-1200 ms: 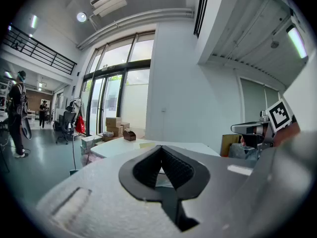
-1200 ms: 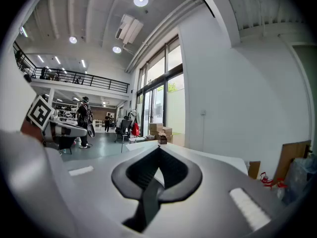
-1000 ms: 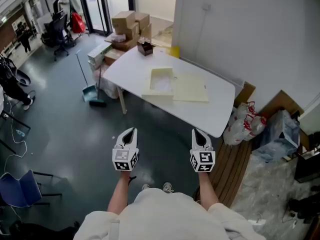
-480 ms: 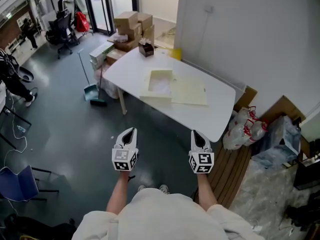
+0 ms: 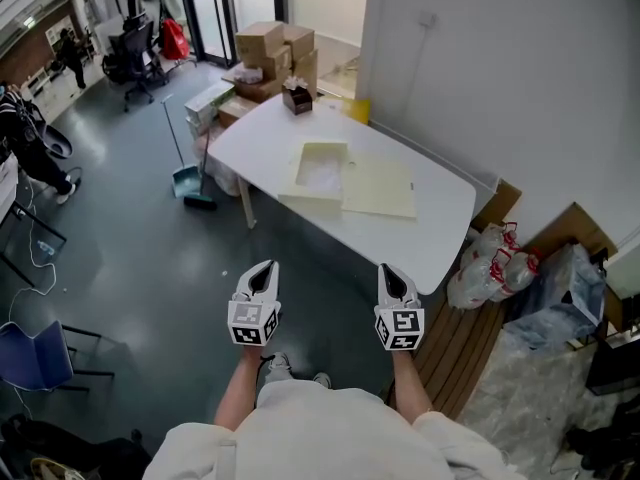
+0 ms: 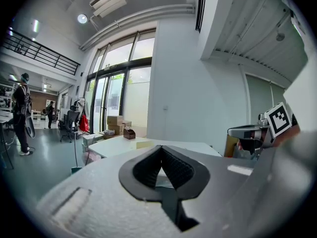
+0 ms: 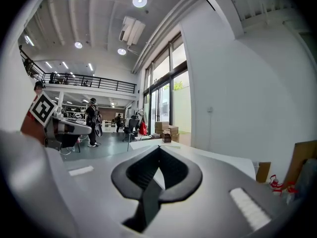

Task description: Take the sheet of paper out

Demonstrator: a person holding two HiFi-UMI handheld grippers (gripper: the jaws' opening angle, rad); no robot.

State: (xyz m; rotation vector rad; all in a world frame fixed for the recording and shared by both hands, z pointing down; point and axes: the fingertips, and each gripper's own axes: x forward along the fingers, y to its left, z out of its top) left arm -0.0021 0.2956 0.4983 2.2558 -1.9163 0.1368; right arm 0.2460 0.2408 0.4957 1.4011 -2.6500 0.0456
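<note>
A shallow cream box (image 5: 300,194) lies open on the white table (image 5: 440,236), its flat lid (image 5: 380,186) spread to the right. White paper (image 5: 322,172) shows inside the box. Both grippers hang over the dark floor, short of the table's near edge and well apart from the box. My left gripper (image 5: 265,267) is shut and empty, its pads meeting at the tip (image 6: 161,147). My right gripper (image 5: 386,269) is likewise shut with nothing in it (image 7: 159,148). The table appears low and far ahead in both gripper views.
A small brown box (image 5: 297,98) sits at the table's far end. Stacked cardboard boxes (image 5: 270,43) stand behind it. A broom and dustpan (image 5: 186,180) lean left of the table. Plastic bags (image 5: 490,258) and wooden slats (image 5: 465,338) lie right. A blue chair (image 5: 25,353) stands near left.
The view has drifted a little closer to the table as the person walks. Both grippers stay side by side, shut, slightly lower in the picture.
</note>
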